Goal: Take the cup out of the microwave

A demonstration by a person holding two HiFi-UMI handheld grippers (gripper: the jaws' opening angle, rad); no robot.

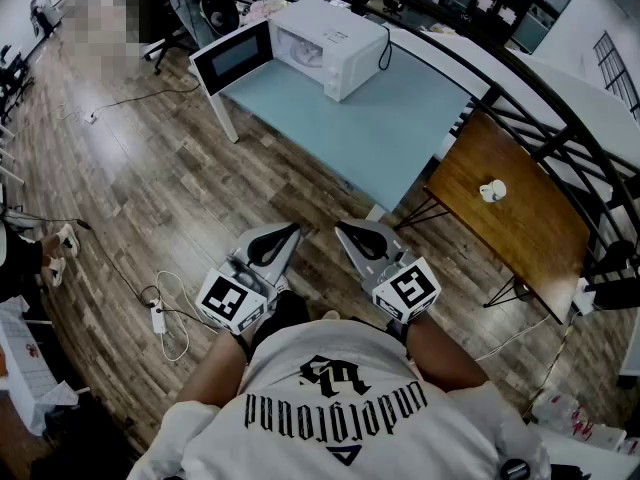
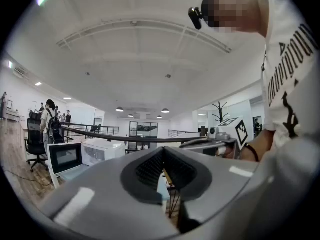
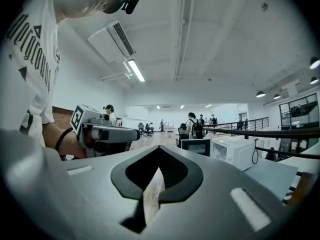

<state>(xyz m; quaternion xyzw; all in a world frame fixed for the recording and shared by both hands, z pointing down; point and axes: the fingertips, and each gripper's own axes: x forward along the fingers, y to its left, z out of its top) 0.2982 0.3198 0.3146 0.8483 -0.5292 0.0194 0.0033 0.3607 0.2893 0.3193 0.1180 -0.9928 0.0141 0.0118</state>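
Note:
A white microwave stands at the far end of a light blue table, its door swung open to the left. Something pale shows inside the cavity; I cannot tell whether it is the cup. My left gripper and right gripper are held side by side close to my chest, well short of the table, both shut and empty. The left gripper view shows the shut jaws of the left gripper with the microwave far off. In the right gripper view, the right gripper is also shut and the microwave is distant.
A brown wooden table with a small white object stands to the right. A black railing curves behind both tables. A cable and power strip lie on the wood floor at my left. People and office chairs are far back.

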